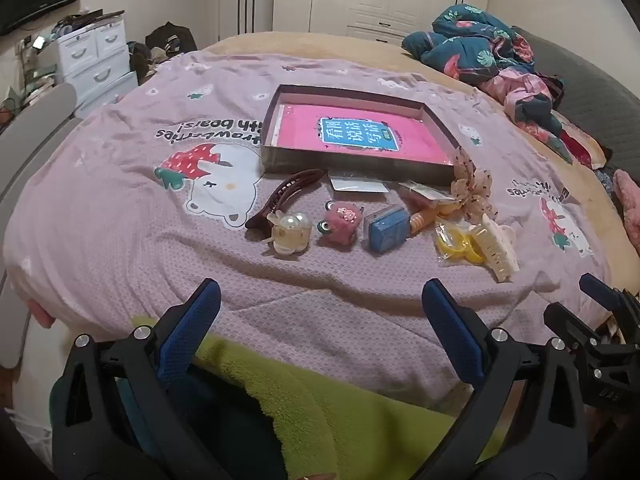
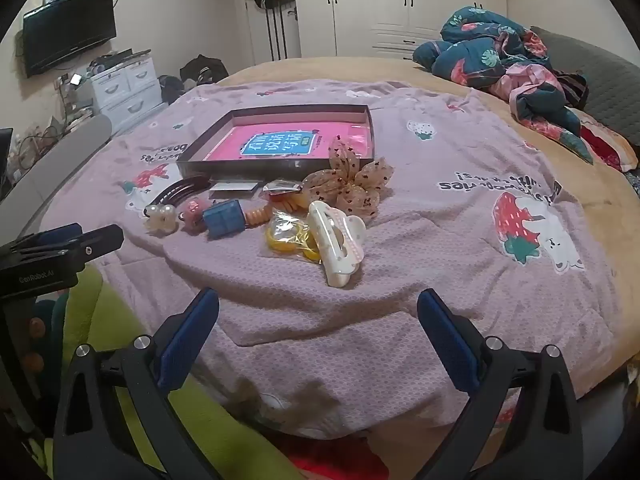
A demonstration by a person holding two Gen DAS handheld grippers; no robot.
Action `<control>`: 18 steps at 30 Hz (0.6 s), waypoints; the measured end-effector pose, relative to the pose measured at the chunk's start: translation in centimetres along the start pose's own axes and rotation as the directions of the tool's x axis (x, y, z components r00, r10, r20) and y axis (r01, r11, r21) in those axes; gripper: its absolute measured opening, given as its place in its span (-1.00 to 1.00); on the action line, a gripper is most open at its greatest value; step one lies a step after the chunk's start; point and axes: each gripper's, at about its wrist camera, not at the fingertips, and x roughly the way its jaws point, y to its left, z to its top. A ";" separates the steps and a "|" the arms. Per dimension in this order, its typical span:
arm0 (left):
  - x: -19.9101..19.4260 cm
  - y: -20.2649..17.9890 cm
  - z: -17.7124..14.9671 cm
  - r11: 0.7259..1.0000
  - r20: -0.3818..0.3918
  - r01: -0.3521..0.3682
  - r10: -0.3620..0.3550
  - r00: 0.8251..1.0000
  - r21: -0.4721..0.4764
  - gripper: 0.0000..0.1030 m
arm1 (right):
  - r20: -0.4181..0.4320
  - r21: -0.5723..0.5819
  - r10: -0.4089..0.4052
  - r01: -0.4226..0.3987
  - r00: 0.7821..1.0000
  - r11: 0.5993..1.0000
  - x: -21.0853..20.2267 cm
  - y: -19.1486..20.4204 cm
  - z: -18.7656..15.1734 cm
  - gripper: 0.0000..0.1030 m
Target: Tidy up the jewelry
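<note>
A shallow dark box with a pink book inside lies on the lilac blanket. In front of it lies a row of hair accessories: a dark brown clip, a clear pearl clip, a pink fuzzy clip, a blue box, yellow ties in a bag, a cream claw clip and a dotted gauze bow. My left gripper and right gripper are open and empty, near the bed's front edge.
A green fleece lies under the blanket's front edge. Crumpled floral bedding sits at the back right. White drawers and a wall TV are at the left. The right gripper shows at the left wrist view's right edge.
</note>
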 end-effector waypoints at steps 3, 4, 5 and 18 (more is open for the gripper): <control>0.2 -0.1 0.0 1.000 -0.002 0.000 0.000 1.000 -0.001 0.83 | 0.001 -0.003 0.000 0.000 1.000 1.000 0.0 0.0 0.0 0.92; 0.3 -0.1 0.0 1.000 -0.003 0.001 -0.001 1.000 -0.003 0.83 | -0.001 0.000 0.002 -0.002 1.000 1.000 0.0 0.0 0.0 0.92; 0.4 -0.2 0.0 1.000 -0.003 0.001 -0.001 1.000 -0.004 0.83 | -0.001 -0.001 0.003 -0.003 1.000 1.000 0.0 0.0 0.0 0.92; -0.2 0.7 0.3 1.000 0.009 0.012 -0.012 1.000 -0.009 0.83 | -0.004 -0.006 0.006 -0.006 1.000 1.000 0.1 0.2 0.1 0.92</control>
